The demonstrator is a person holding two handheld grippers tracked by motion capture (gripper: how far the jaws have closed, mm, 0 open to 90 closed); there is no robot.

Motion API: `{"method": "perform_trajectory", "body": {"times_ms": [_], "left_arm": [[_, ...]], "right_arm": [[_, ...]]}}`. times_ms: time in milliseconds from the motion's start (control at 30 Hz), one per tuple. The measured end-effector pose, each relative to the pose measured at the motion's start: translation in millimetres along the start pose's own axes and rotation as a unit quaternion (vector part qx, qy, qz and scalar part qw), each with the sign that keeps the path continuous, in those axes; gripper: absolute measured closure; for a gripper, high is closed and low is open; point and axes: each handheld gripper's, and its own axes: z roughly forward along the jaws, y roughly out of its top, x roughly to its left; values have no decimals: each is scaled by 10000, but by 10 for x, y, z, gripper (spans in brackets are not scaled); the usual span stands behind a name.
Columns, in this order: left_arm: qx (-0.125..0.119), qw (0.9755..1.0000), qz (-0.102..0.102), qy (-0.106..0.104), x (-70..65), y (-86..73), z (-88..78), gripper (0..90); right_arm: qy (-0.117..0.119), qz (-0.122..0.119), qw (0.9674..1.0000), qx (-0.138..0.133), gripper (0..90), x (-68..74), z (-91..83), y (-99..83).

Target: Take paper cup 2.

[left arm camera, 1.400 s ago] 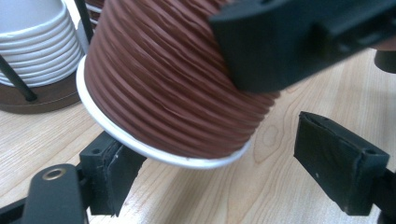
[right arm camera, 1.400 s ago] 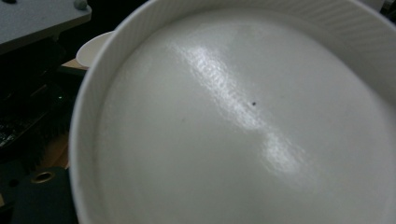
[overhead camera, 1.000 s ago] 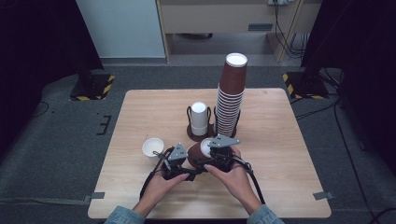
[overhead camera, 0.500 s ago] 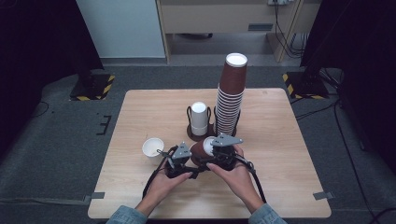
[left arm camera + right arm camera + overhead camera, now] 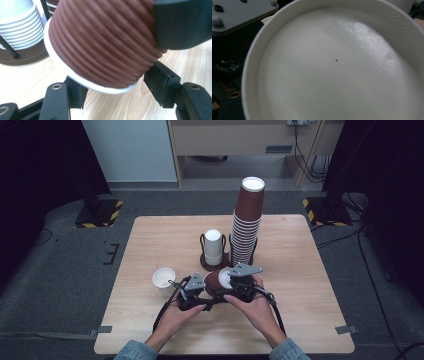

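Note:
A brown ribbed paper cup (image 5: 214, 281) with a white rim lies on its side just above the table, between my two grippers near the front middle. In the left gripper view the brown cup (image 5: 105, 42) sits between my left gripper's (image 5: 115, 82) jaws, which have just been closing and now touch it at the rim and the wall. A jaw of the right gripper (image 5: 180, 25) presses on the cup's far end. My right gripper (image 5: 236, 282) holds that end. In the right gripper view the cup's white inside (image 5: 337, 67) hides the jaws.
An open white cup (image 5: 164, 277) stands left of my hands. Behind them a wire holder (image 5: 204, 262) carries a short stack of white cups (image 5: 213, 245) and a tall stack of brown cups (image 5: 247, 220). The left gripper's grey plate (image 5: 237, 12) shows close by.
My left gripper's jaws have closed in on the brown cup. Both hands and the cup have stayed where they were.

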Motion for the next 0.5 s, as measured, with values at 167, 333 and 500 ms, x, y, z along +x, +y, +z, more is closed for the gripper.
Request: {"method": "perform_trajectory", "body": {"times_ms": [167,333,500], "left_arm": [[-16,10000,54,-12,-2,4,17,385],[-52,10000,36,-26,6,8,17,400],[-49,10000,65,-40,-19,13,14,397]], "right_arm": [[-18,53,10000,17,146,-31,5,-20],[-34,9,10000,3,147,-30,1,-4],[15,-1,10000,21,145,-39,-16,-6]]}}
